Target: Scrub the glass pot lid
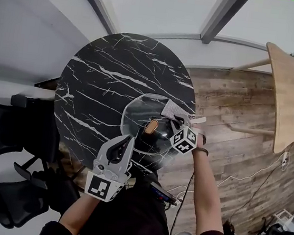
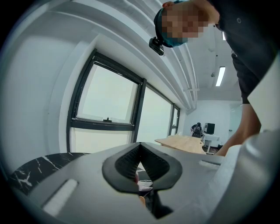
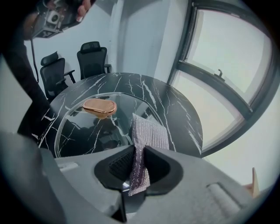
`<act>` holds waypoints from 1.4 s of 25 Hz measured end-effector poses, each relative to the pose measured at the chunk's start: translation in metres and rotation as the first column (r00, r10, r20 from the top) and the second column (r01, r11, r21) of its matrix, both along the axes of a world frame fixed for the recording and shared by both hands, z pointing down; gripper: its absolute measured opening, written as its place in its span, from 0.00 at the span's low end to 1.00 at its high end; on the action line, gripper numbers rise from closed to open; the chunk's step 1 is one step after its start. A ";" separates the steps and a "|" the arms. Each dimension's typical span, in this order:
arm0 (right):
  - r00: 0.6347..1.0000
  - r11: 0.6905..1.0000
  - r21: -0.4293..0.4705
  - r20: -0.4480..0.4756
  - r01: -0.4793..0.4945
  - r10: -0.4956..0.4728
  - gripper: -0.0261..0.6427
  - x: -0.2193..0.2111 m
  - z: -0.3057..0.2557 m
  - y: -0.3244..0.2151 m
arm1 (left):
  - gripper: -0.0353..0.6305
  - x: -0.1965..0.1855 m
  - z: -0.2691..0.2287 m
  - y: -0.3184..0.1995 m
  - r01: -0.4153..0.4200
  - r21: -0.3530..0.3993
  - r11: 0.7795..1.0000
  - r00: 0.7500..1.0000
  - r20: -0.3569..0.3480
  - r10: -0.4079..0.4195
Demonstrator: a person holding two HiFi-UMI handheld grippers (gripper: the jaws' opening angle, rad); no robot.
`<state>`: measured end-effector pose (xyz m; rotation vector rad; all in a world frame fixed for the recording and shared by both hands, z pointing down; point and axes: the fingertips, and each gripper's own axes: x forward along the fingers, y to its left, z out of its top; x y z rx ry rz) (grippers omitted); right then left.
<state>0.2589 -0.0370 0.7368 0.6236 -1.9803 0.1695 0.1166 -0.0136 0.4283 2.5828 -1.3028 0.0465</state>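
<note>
— Where is the glass pot lid [image 1: 138, 121] found?

— It is laid flat on the black marbled surface [image 1: 104, 77], close to the near edge, with its copper-coloured knob [image 1: 152, 125] turned upward.

— What could go wrong from here?

— The lid is not seen to be pinned by anything. If it is scrubbed hard, it may be pushed across the smooth surface and carried towards that near edge. The glass could then be chipped or dropped. The scrubbing cloth [image 1: 170, 110] is held only by one end, so it may be dragged out of the jaws if it is pressed sideways against the glass. The knob may also be struck if a stroke is swept too far inward.

— How are the jaws of the right gripper [image 3: 138, 154] set?

— They are closed tightly on the silvery cloth [image 3: 146, 135]. Its free end is spread forward over the lid [image 3: 83, 131], just beside the knob [image 3: 99, 107]. Whether the cloth is pressed on the glass cannot be told.

— And the left gripper [image 2: 139, 146]?

— Its jaws are brought together at the tips, and nothing is seen between them. In the head view it [image 1: 124, 142] is placed at the lid's near rim, but no contact with the rim can be confirmed.
</note>
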 end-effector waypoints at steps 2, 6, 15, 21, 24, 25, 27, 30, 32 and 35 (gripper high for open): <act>1.000 1.000 0.003 -0.012 0.006 -0.006 0.14 0.000 0.000 0.006 | 0.06 -0.001 0.001 0.002 -0.004 0.001 1.000 1.000 -0.009 0.004; 0.999 1.000 0.014 -0.042 0.014 -0.013 0.14 -0.003 -0.001 0.015 | 0.06 -0.005 -0.001 0.003 -0.008 -0.001 1.000 1.000 -0.016 0.008; 0.995 0.999 0.045 -0.097 -0.024 0.028 0.14 -0.010 0.000 0.028 | 0.06 -0.020 -0.007 0.002 -0.023 0.008 1.000 1.000 -0.019 0.023; 0.989 0.994 0.055 -0.110 -0.097 0.103 0.14 -0.014 0.000 0.043 | 0.06 -0.035 -0.008 0.002 -0.034 0.004 0.999 0.999 -0.032 0.035; 0.982 0.990 0.053 -0.125 -0.133 0.139 0.14 -0.014 0.000 0.050 | 0.06 -0.041 -0.013 0.002 -0.047 0.017 0.999 0.998 -0.044 0.047; 0.980 0.988 0.051 -0.130 -0.147 0.152 0.14 -0.014 0.000 0.053 | 0.06 -0.043 -0.015 0.001 -0.049 0.023 0.999 0.998 -0.050 0.050; 0.974 0.984 0.047 -0.140 -0.173 0.178 0.14 -0.014 0.001 0.058 | 0.06 -0.047 -0.015 0.001 -0.057 0.019 0.998 0.997 -0.051 0.058; 0.966 0.978 0.043 -0.150 -0.206 0.210 0.14 -0.016 0.002 0.070 | 0.06 -0.054 -0.015 0.003 -0.074 0.012 0.997 0.996 -0.049 0.074; 0.960 0.972 0.043 -0.153 -0.231 0.235 0.14 -0.018 0.002 0.077 | 0.06 -0.058 -0.017 0.004 -0.080 0.017 0.997 0.995 -0.059 0.081; 0.946 0.958 0.046 -0.152 -0.282 0.285 0.14 -0.021 0.004 0.083 | 0.06 -0.064 -0.017 0.004 -0.094 0.026 0.995 0.993 -0.064 0.095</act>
